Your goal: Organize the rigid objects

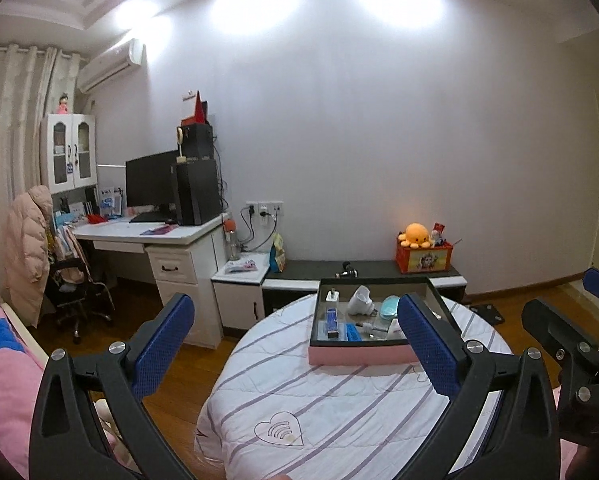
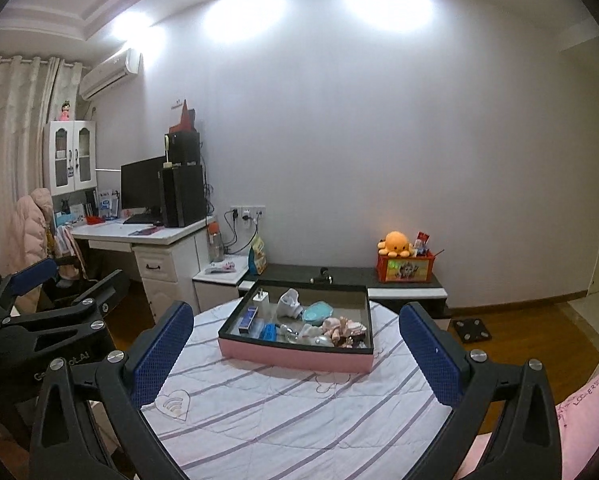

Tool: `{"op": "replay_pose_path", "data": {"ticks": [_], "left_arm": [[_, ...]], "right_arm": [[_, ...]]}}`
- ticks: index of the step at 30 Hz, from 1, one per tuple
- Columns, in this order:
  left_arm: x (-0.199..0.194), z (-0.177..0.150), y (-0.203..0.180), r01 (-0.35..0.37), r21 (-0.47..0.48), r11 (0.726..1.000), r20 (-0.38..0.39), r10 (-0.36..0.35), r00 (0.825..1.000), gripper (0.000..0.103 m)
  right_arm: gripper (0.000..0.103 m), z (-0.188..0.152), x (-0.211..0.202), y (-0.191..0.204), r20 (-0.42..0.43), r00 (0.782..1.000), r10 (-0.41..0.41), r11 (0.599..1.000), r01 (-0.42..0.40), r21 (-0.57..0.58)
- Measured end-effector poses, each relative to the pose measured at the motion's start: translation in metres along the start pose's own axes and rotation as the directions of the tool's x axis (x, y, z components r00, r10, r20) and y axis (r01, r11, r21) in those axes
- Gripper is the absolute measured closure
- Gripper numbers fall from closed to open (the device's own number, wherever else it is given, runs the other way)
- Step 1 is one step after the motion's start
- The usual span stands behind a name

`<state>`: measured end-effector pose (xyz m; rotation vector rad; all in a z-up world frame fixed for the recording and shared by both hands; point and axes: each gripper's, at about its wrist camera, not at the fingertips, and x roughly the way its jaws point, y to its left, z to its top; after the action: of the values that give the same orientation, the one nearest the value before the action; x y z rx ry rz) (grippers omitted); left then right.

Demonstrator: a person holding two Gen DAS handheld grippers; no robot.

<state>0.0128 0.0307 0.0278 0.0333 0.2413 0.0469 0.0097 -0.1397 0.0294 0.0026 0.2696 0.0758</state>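
Quilted cloth table cover [image 2: 283,412]; matt pink tray [image 2: 295,354]; glossy wood floor [image 2: 539,320].

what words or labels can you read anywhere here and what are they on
"LOC-ER S": partly legible letters on the pink bedding at the right edge.
"Ge...ot.AI": white lettering on the left gripper body, its middle hidden.
Blue box in the tray: print too small to read.
Red box under the orange plush toy: a picture, no readable words.
Papers and packets on the desk: too blurred to read.

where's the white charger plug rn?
In both wrist views the white charger plug stands upright in the pink tray's far-left corner, behind the blue box.
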Motion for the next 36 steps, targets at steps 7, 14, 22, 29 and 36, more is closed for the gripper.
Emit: {"op": "replay_pose_path", "data": {"ticks": [7, 14, 22, 29, 36], "left_arm": [[-0.020, 0.001, 0.006, -0.034, -0.012, 0.999, 0.048, 0.034, 0.998, 0.000], [-0.033, 0.002, 0.011, -0.030, -0.017, 0.999, 0.062, 0.031, 0.998, 0.000], [-0.040, -0.001, 0.010, 0.013, -0.012, 1.000, 0.055, -0.013, 0.998, 0.000], [-0.042, -0.001, 0.009, 0.020, -0.012, 1.000, 0.050, -0.020, 0.999, 0.000], [-0.041, -0.001, 0.006, 0.036, -0.011, 0.999, 0.035, -0.036, 0.999, 0.000]], "right_arm": [[0.000, 0.004, -0.019, 0.010, 0.061, 0.998, 0.008, 1.000, -0.006, -0.021], [0.000, 0.006, -0.032, 0.022, 0.085, 0.996, 0.018, 0.999, -0.014, -0.048], [0.000, 0.005, -0.043, 0.022, 0.085, 0.996, -0.015, 0.999, 0.019, -0.042], [0.000, 0.005, -0.046, 0.024, 0.074, 0.997, -0.031, 0.999, 0.034, -0.037], [0.000, 0.002, -0.048, 0.024, 0.058, 0.997, -0.051, 0.998, 0.054, -0.040]]}}
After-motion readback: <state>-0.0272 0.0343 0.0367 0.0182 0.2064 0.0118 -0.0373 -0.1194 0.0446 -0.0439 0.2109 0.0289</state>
